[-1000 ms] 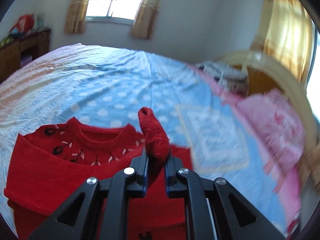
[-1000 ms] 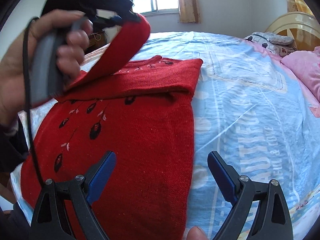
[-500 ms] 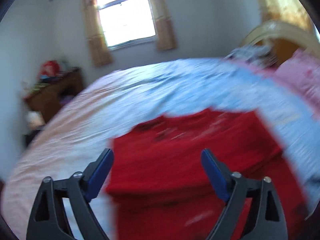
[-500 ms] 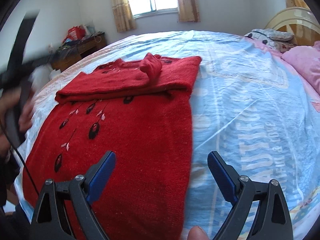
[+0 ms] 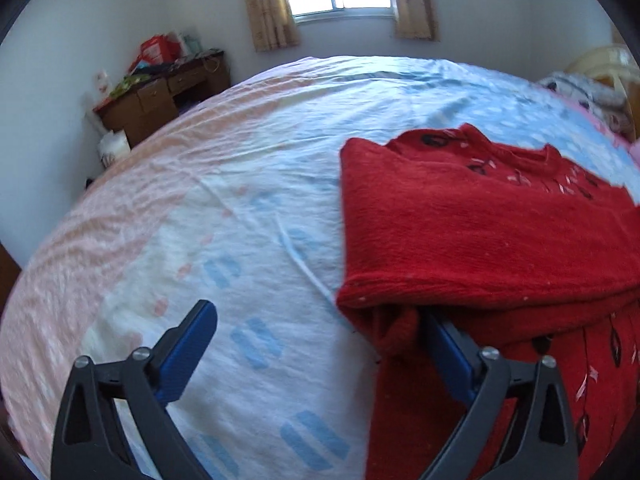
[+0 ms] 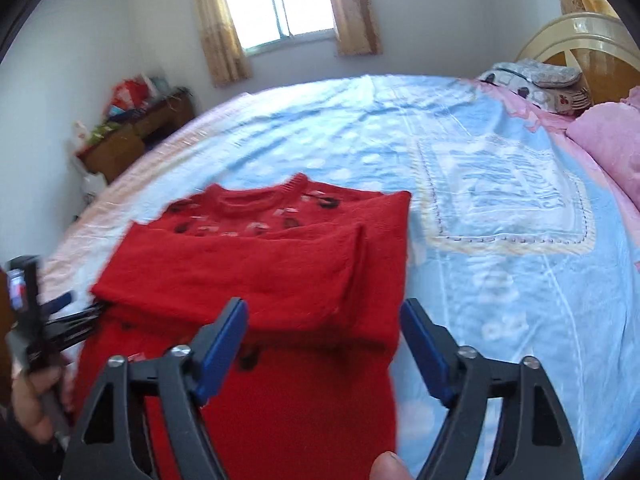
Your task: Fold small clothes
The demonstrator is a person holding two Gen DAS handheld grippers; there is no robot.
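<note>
A red knit sweater (image 5: 480,232) with dark leaf motifs lies flat on the bed, its sleeves folded across the chest; it also shows in the right wrist view (image 6: 256,280). My left gripper (image 5: 316,344) is open and empty at the sweater's left edge, its right finger against the folded sleeve's corner. My right gripper (image 6: 324,344) is open and empty, hovering over the sweater's body just below the folded sleeves. The left gripper (image 6: 64,316) shows at the left edge of the right wrist view, held in a hand.
The bed sheet (image 6: 500,216) is blue and pink patterned. Pink pillows (image 6: 608,144) and a folded blanket (image 6: 532,80) lie by the headboard at right. A cluttered wooden desk (image 5: 160,96) stands against the far left wall under a window.
My left gripper let go of the red sleeve, which now lies folded across the chest, and moved down to the sweater's left edge. My right gripper moved forward over the sweater.
</note>
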